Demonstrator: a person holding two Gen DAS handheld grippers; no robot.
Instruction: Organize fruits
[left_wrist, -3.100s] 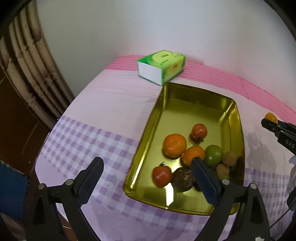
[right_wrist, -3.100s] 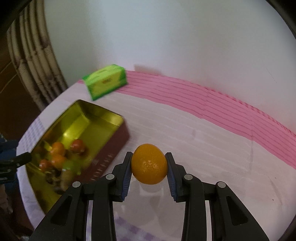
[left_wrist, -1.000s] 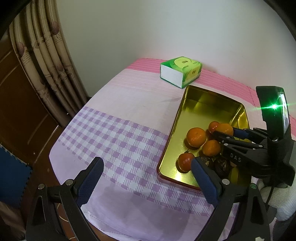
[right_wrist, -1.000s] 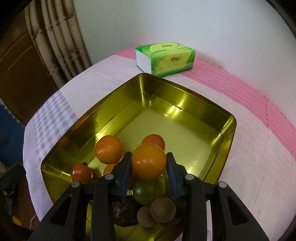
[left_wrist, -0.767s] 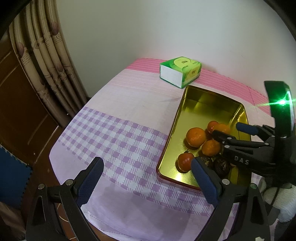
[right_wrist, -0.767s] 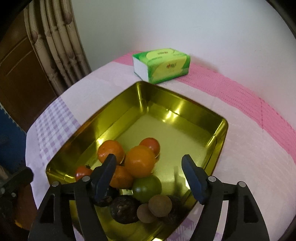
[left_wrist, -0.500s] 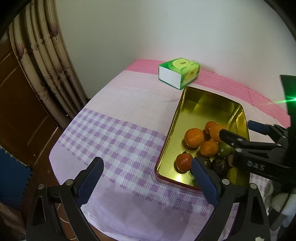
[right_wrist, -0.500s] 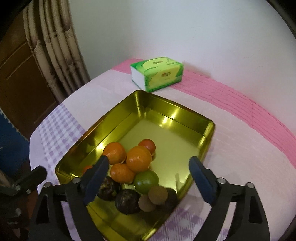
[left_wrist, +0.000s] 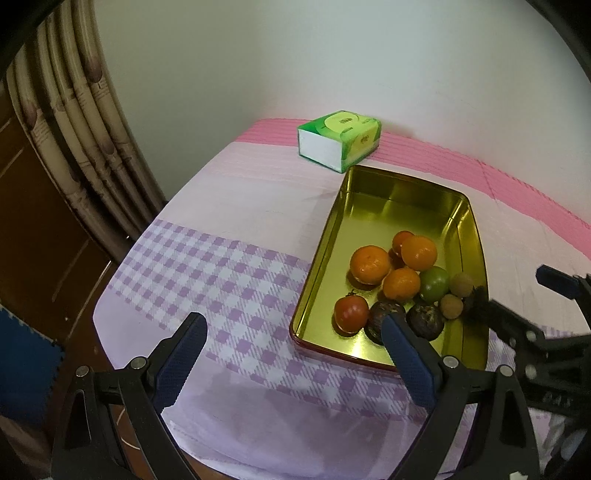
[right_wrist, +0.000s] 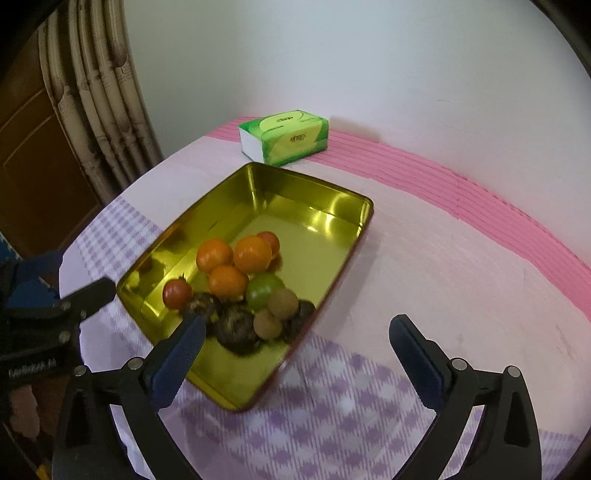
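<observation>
Green tissue pack (left_wrist: 339, 141) on pink-and-checked tablecloth (left_wrist: 229, 236); patterned curtain (left_wrist: 77, 122) at left

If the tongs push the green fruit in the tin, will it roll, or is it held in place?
The green fruit is round and smooth, so it would probably roll easily. But oranges and brown fruits touch it, so it likely shifts its neighbours first. Its glossy skin may slip in the tongs. The tin wall should contain it.
</observation>
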